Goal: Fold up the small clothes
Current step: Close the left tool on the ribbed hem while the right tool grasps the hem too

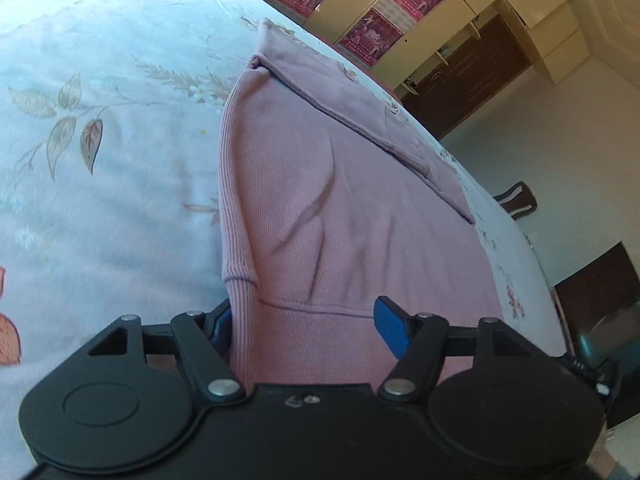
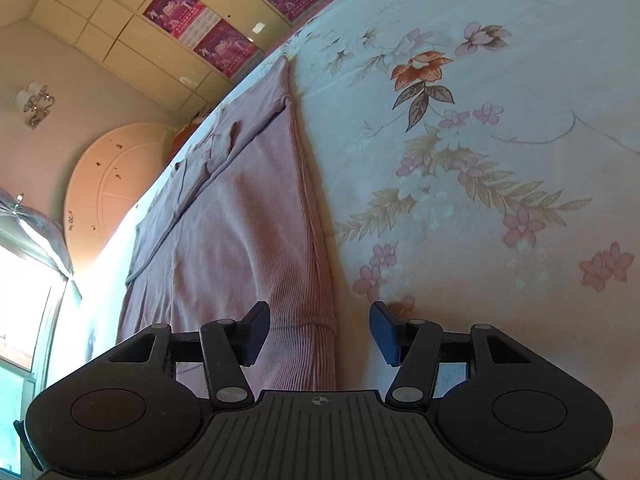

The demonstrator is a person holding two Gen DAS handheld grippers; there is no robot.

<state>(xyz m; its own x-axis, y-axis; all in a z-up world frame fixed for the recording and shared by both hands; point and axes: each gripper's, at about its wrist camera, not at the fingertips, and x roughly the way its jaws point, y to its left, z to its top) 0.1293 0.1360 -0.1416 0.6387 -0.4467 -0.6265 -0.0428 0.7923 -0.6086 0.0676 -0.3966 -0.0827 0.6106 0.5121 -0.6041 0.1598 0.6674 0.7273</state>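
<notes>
Left wrist view: pink ribbed garment [image 1: 320, 208] lay flat on floral bedsheet [image 1: 100, 140]; left gripper [image 1: 304, 328] and right gripper [image 2: 320, 332] both gaped over its hem, gripping nothing.

Garment [image 1: 344, 208] on bedsheet [image 1: 100, 200], between both grippers' jaws.

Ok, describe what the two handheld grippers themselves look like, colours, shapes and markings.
The left gripper is matte black plastic with two round discs, silver rivets on its linkage bars, blue-padded fingers and a faint scrawled mark on its smooth centre plate. The right gripper has the same build, but a ribbed grey centre plate bearing a small crosshair symbol. No cables, hands or sleeves show.
</notes>
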